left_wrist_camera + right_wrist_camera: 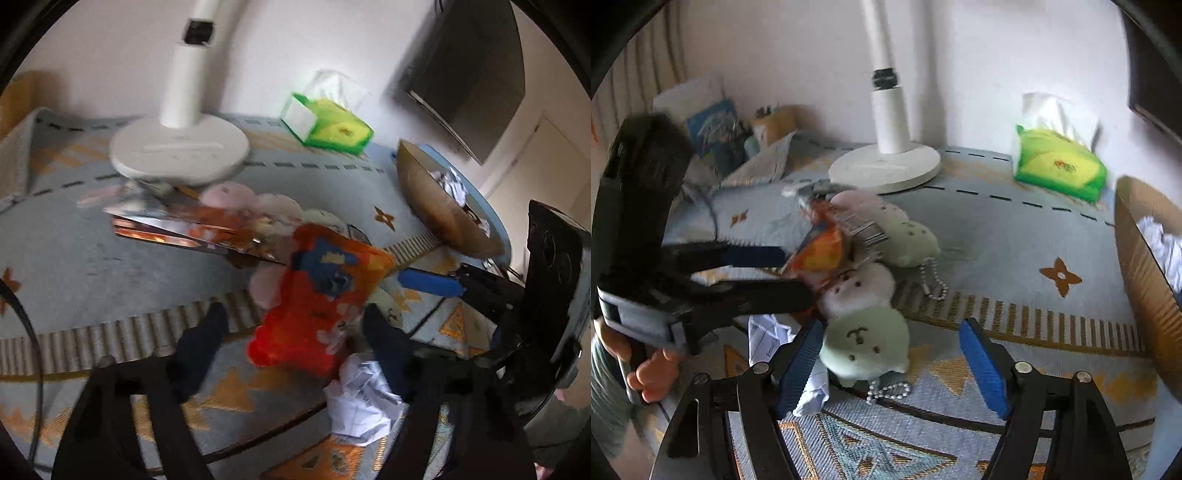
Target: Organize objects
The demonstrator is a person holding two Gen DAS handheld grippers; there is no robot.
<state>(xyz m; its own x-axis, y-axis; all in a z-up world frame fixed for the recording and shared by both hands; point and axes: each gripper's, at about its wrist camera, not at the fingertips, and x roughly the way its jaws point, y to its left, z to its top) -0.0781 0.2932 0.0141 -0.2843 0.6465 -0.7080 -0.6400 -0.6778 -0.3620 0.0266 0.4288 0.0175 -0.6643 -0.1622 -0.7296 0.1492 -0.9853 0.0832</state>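
Observation:
An orange-red snack bag [325,295] lies on the patterned cloth over a pile of small plush toys. My left gripper [295,328] is open, its fingers either side of the bag's near end; in the right wrist view it [798,273] comes in from the left, fingers about the bag [820,251]. My right gripper [890,354] is open and empty, just above a pale green plush [868,343] with a bead chain. A pink plush [857,288] and another green plush [908,236] lie beyond. Crumpled paper [362,402] lies by the left gripper.
A white lamp base [181,151] stands at the back, a green tissue pack [328,125] to its right. A brown bowl [439,206] holding crumpled paper sits at the right. Books and a box [716,136] lie at back left. A flat shiny package [177,225] lies under the lamp base.

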